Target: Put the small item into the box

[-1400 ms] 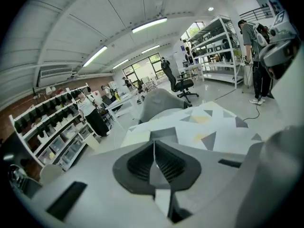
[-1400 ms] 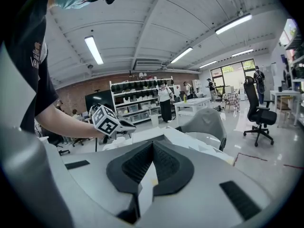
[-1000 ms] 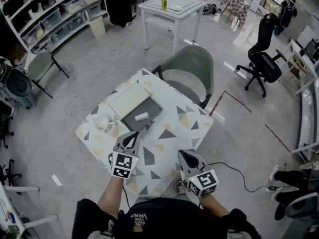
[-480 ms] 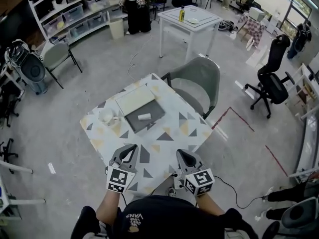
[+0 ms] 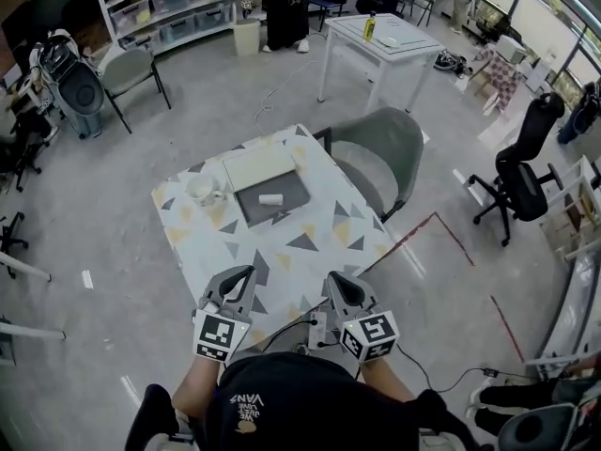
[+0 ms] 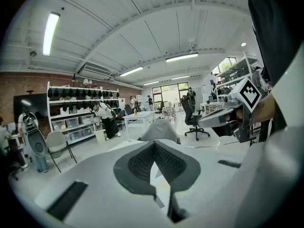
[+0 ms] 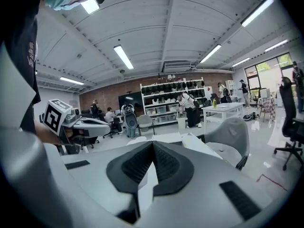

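Grey left tongs (image 5: pixel 246 272) and right tongs (image 5: pixel 333 279) (2 marker cubes (image 5: pixel 221 335)), black shirt (image 5: pixel 282 404).

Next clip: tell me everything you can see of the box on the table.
The box is shallow, rectangular and dark grey inside, lying open and flat on the far part of the patterned table. A cream panel, seemingly its lid, adjoins its far edge. A small white cylindrical item lies inside it.
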Demonstrator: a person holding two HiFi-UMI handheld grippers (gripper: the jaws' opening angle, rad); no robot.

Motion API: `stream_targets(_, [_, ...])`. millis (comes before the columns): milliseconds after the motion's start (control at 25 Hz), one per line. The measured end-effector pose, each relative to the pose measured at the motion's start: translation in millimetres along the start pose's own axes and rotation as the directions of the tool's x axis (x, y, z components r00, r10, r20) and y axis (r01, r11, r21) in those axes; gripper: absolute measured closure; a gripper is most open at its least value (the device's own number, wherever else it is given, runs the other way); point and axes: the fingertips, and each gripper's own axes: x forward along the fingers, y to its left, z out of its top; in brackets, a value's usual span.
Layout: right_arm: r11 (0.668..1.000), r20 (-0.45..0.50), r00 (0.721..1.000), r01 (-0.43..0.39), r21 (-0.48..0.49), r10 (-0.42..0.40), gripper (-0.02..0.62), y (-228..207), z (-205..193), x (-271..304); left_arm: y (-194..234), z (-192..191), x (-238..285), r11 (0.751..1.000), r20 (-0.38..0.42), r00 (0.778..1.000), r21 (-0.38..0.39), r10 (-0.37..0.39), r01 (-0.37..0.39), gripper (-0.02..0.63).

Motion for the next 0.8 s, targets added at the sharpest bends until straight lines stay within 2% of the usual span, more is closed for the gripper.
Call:
stream_targets(520, [0.997,-0.016,0.997,-0.072,-0.039,0.071,0.597,-2,-6,-23,-30,-3,-31,0.994,0.0,0.994,-0.036,0.105,-0.105,0.6])
stream_targets(800, [0.996,-0.007,0.997,-0.078,-0.051,0.078,0.597,-4,-3,-28,-36,-1,-36,0.992,0.009,0.992,-0.036,0.122,-0.122,0.6])
